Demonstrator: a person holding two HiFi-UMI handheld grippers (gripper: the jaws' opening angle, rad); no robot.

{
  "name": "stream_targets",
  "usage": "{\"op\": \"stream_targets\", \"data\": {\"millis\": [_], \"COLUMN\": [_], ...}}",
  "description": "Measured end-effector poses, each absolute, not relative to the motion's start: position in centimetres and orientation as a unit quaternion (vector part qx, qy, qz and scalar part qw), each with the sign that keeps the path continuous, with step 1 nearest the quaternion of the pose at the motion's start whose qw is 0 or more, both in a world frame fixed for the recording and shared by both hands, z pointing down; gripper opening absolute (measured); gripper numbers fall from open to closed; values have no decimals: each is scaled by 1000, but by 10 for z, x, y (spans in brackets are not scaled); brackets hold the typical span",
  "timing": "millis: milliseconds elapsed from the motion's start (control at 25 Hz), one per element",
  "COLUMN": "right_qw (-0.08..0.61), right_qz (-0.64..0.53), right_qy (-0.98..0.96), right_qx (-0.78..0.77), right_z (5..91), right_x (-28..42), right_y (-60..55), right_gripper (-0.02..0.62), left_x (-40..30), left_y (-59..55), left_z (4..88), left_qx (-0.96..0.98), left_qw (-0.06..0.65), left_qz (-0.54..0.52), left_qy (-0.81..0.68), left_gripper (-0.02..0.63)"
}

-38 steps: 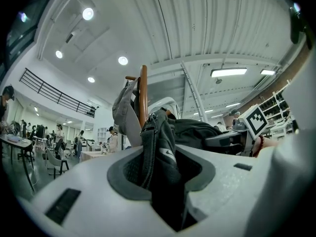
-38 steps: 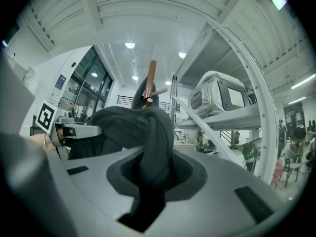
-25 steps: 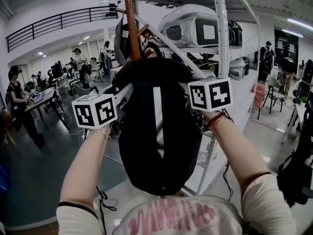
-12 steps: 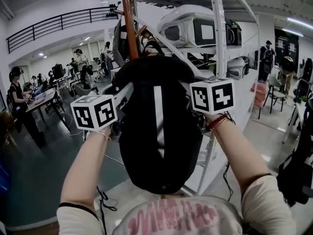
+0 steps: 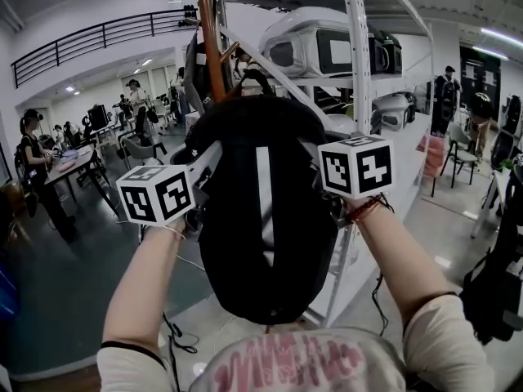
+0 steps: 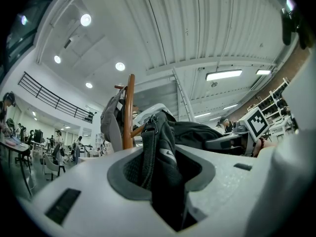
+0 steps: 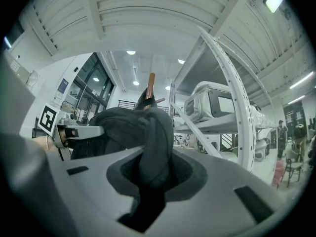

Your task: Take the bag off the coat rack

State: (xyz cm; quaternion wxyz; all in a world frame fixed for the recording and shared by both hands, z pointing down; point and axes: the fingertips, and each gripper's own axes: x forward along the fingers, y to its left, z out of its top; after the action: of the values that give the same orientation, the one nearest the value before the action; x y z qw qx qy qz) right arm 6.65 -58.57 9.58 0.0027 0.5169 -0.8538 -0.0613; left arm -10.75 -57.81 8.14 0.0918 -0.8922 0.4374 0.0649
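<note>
The black backpack (image 5: 265, 211) hangs in front of me, held between both grippers just short of the brown wooden coat rack pole (image 5: 208, 47). My left gripper (image 5: 206, 158) is shut on a fold of the bag beside a zipper (image 6: 158, 147). My right gripper (image 5: 324, 147) is shut on a bunched fold of the bag's fabric (image 7: 154, 142) on the other side. In the left gripper view the pole (image 6: 129, 112) rises behind the bag. It also shows in the right gripper view as a pole top (image 7: 151, 83) above the bag. The fingertips are buried in the fabric.
A grey bag (image 6: 111, 120) still hangs on the rack behind the pole. White metal shelving (image 5: 357, 72) with white cases (image 5: 327, 51) stands close on the right. People work at tables (image 5: 65, 166) at the far left. A dark bag (image 5: 497, 292) hangs low right.
The bag and both grippers have drifted slightly sideways together. The rack pole now shows further left and a little further from the bag. Both grips are unchanged.
</note>
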Motion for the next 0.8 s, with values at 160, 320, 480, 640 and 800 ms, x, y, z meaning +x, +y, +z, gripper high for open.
{"op": "stream_targets", "data": {"millis": [160, 320, 480, 640, 800], "right_qw": [3, 4, 4, 9, 3], "right_qz": [-51, -45, -40, -34, -34], "right_qy": [-862, -867, -872, -880, -883], "right_qx": [505, 497, 488, 474, 469], "right_z": [104, 116, 127, 138, 147], "right_x": [70, 73, 77, 74, 77], "right_y": [-579, -569, -557, -543, -528], "right_gripper": [83, 81, 83, 82, 81], "left_x": [-104, -101, -99, -101, -100], "left_y": [-569, -557, -544, -528, -512], "left_z": [88, 99, 109, 121, 129], "left_qx": [-891, -887, -886, -881, -881], "left_qw": [91, 85, 78, 69, 69], "left_qz": [67, 68, 71, 74, 78], "left_qy": [440, 448, 452, 462, 462], "left_gripper": [126, 126, 126, 126, 126]}}
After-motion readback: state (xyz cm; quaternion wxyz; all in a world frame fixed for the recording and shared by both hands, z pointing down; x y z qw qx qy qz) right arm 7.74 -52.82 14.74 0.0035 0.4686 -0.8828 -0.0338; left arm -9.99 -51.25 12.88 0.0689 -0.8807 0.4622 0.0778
